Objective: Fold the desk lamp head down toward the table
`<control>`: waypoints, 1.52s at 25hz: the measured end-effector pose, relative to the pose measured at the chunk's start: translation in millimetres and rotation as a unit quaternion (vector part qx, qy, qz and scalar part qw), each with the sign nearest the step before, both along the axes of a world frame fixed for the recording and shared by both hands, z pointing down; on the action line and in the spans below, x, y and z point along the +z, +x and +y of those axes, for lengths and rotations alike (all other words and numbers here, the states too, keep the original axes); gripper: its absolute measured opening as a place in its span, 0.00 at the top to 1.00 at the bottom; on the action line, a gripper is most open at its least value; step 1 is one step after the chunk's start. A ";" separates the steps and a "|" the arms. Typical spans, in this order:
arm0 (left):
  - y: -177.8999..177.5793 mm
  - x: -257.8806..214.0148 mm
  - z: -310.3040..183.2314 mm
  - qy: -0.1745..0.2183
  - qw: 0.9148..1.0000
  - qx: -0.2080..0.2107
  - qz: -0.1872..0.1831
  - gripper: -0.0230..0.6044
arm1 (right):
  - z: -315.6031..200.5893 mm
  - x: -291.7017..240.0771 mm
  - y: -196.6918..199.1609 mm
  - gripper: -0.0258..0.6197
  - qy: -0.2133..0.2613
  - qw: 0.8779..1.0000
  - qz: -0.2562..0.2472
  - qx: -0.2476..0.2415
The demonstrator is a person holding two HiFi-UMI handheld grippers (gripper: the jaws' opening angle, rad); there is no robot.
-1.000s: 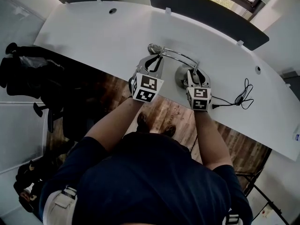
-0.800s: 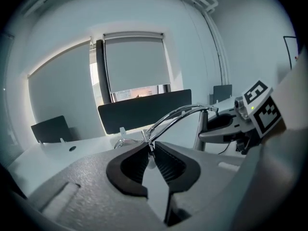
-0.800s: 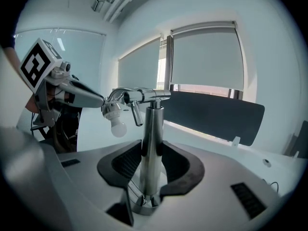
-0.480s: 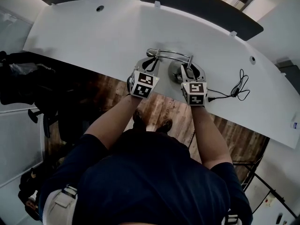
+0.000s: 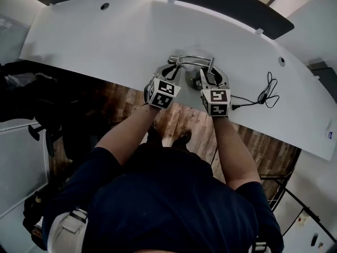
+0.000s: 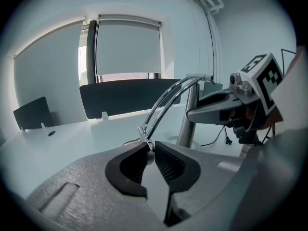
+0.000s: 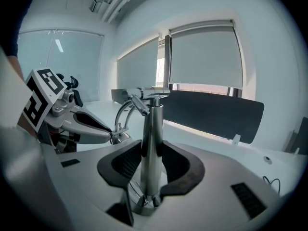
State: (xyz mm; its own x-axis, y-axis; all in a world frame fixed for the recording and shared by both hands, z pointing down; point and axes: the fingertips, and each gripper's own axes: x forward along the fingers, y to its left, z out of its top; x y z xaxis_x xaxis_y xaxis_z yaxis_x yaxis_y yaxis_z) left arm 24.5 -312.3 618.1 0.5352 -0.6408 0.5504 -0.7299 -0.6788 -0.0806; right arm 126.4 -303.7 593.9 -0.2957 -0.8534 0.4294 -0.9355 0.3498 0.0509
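A chrome desk lamp stands near the front edge of the white desk (image 5: 105, 41). Its curved twin-rod arm (image 5: 194, 58) (image 6: 166, 100) bends over from the top of the upright post (image 7: 152, 129) (image 6: 186, 121). My left gripper (image 5: 172, 70) (image 6: 150, 148) is shut on the arm's low end, where the rods meet a small clip. The lamp head is mostly hidden behind those jaws. My right gripper (image 5: 207, 78) (image 7: 151, 150) is shut on the post just above the round base (image 7: 144, 203).
A black power cable (image 5: 266, 96) lies coiled on the desk to the right of the lamp. A dark divider panel (image 5: 216, 1) (image 6: 125, 97) runs along the far edge. A dark office chair (image 5: 31, 88) stands at the left, over wood flooring (image 5: 174, 120).
My left gripper has come down with the lamp arm's end, so the arm now curves lower toward the desk. The right gripper has stayed on the post.
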 end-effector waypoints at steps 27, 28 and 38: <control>-12.1 -44.7 32.7 0.032 0.999 0.025 0.008 0.86 | 45.7 -30.5 -2.3 0.72 0.018 1.000 0.003 0.001; -14.2 -53.9 40.7 0.036 0.999 0.030 0.016 0.86 | 53.9 -35.9 -6.3 0.72 0.021 1.000 -0.004 -0.002; -33.2 -168.1 121.1 0.074 0.986 0.058 0.135 0.86 | 132.3 -122.6 -43.2 0.76 0.078 0.992 -0.096 -0.028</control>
State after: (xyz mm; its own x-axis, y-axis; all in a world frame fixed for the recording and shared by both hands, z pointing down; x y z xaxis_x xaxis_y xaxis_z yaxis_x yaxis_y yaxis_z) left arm -8.7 -191.2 450.0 0.7239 -0.6295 0.2824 -0.6563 -0.7545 0.0006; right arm 83.3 -171.4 471.3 -0.4076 -0.8851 0.2246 -0.9127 0.4029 -0.0688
